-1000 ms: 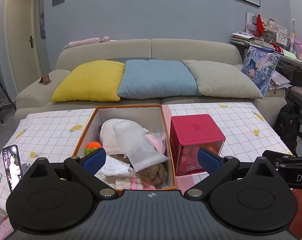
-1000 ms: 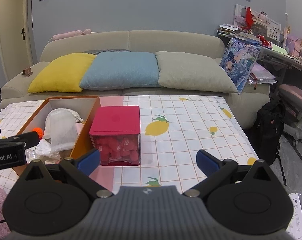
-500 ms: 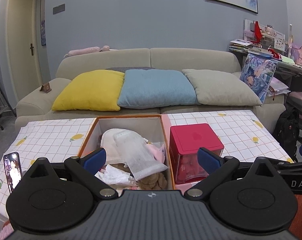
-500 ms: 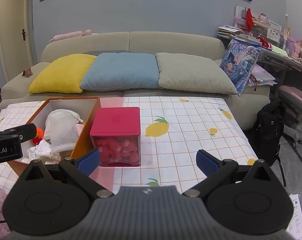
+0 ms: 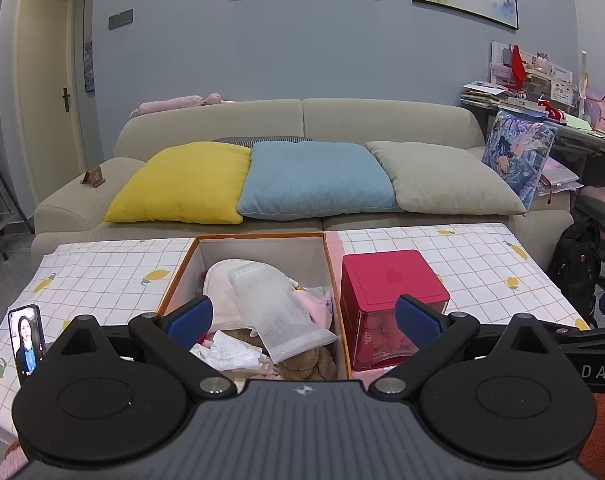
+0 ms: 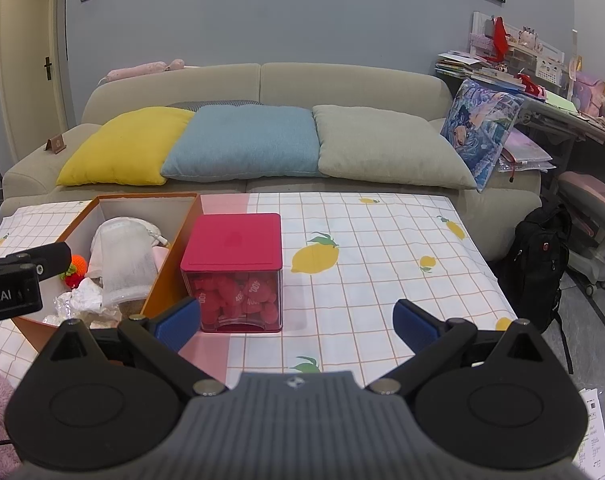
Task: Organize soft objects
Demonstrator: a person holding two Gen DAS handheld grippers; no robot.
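In the left wrist view, the left gripper gapes wide and empty, with the orange box of soft items straight ahead below it. In the right wrist view, the right gripper, equally spread and empty, sees that box off to its left beyond the red container; the left is nearer.

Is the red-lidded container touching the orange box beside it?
Cannot tell. In the right wrist view the red-lidded container sits close against the orange box, but no gap or contact shows plainly.

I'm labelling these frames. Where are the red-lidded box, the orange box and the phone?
red-lidded box (image 6: 232, 242): right wrist view, lid top.
orange box (image 5: 336, 284): left wrist view, right wall rim.
phone (image 5: 26, 338): left wrist view, screen.
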